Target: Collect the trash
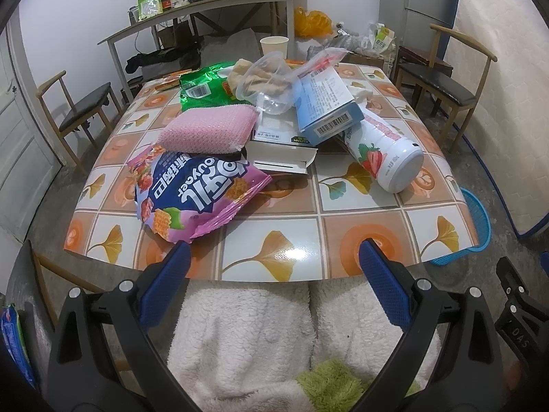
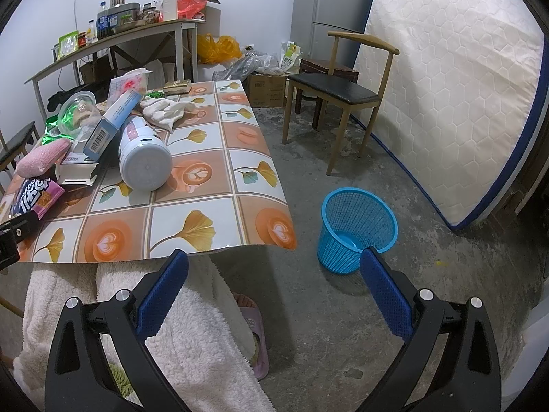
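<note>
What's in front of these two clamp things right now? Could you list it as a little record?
Setting: tiled-pattern table in a cluttered room
Nearest litter: purple foil snack bag
Also piled: pink bubble-wrap pouch, white strawberry-print bottle lying on its side, blue-and-white cardboard box
Bin: blue mesh plastic basket on the floor, looks empty
Left gripper: open, holding nothing
Right gripper: open, holding nothing

The left gripper (image 1: 274,257) is wide open and holds nothing. Its two blue fingers (image 1: 381,274) point forward, far apart. The right gripper (image 2: 274,267) is wide open too, and it is empty. Its blue fingers (image 2: 164,285) also point forward and a bit down. Below both grippers are the person's legs (image 1: 247,336) in fluffy white cloth.
</note>
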`<control>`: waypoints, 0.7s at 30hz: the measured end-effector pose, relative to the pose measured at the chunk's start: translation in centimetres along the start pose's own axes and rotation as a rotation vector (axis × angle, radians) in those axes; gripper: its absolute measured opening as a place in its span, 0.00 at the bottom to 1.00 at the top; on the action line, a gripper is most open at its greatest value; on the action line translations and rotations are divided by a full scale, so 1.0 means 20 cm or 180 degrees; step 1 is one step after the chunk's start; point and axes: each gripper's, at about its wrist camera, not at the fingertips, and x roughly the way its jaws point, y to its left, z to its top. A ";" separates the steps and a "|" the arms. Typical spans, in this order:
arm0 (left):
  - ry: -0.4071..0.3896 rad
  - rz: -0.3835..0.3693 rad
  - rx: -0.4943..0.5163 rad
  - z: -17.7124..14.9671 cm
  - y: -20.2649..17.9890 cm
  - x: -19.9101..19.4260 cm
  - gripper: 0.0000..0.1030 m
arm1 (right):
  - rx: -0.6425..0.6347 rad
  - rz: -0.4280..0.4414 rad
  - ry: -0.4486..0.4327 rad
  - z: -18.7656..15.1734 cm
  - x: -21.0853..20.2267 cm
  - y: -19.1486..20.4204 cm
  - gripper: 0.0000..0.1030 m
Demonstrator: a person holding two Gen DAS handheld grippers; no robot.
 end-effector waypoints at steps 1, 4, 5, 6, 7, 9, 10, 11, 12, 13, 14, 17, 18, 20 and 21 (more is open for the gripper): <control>0.0003 0.0002 -0.0002 0.00 0.00 0.01 0.92 | -0.0003 -0.0001 0.0002 0.00 0.00 0.00 0.95; 0.0002 0.0003 -0.0001 -0.01 0.00 0.01 0.92 | -0.0004 -0.0001 0.0007 0.00 0.00 0.00 0.95; 0.0004 0.0002 -0.0002 -0.01 0.00 0.01 0.92 | -0.0005 -0.0001 0.0007 0.01 0.00 0.00 0.95; 0.0005 0.0001 -0.0001 -0.01 0.00 0.01 0.92 | -0.0005 -0.0003 0.0008 0.01 0.01 0.00 0.95; 0.0005 0.0001 -0.0002 -0.01 0.00 0.01 0.92 | -0.0002 -0.0004 0.0007 0.01 0.01 0.00 0.95; 0.0003 0.0001 0.0000 -0.01 0.01 0.01 0.92 | -0.0003 -0.0004 0.0008 0.01 0.01 -0.01 0.95; 0.0003 -0.0001 0.0000 -0.01 0.01 0.01 0.91 | -0.0002 -0.0007 0.0008 0.01 0.01 -0.01 0.95; 0.0008 -0.0004 0.0002 -0.01 0.01 0.01 0.91 | -0.0002 -0.0009 0.0008 0.01 0.00 0.00 0.95; 0.0007 -0.0001 0.0001 -0.01 0.01 0.01 0.91 | -0.0002 -0.0006 0.0008 0.01 0.00 0.00 0.95; 0.0007 -0.0003 -0.0001 -0.01 0.01 0.01 0.91 | -0.0001 -0.0006 0.0009 0.01 0.00 0.00 0.95; 0.0009 -0.0003 0.0000 0.00 0.01 0.01 0.92 | -0.0002 -0.0006 0.0009 0.01 0.00 0.00 0.95; 0.0009 -0.0001 -0.0002 -0.01 0.01 0.01 0.92 | -0.0002 -0.0005 0.0008 0.01 0.00 -0.01 0.95; 0.0010 -0.0003 -0.0001 0.00 0.01 0.01 0.91 | -0.0003 -0.0006 0.0009 0.01 0.00 -0.01 0.95; 0.0010 -0.0002 -0.0001 -0.01 0.01 0.01 0.92 | -0.0003 -0.0006 0.0008 0.01 0.00 -0.01 0.95; 0.0011 -0.0002 0.0000 0.00 0.01 0.01 0.92 | -0.0003 -0.0006 0.0009 0.01 0.00 -0.01 0.95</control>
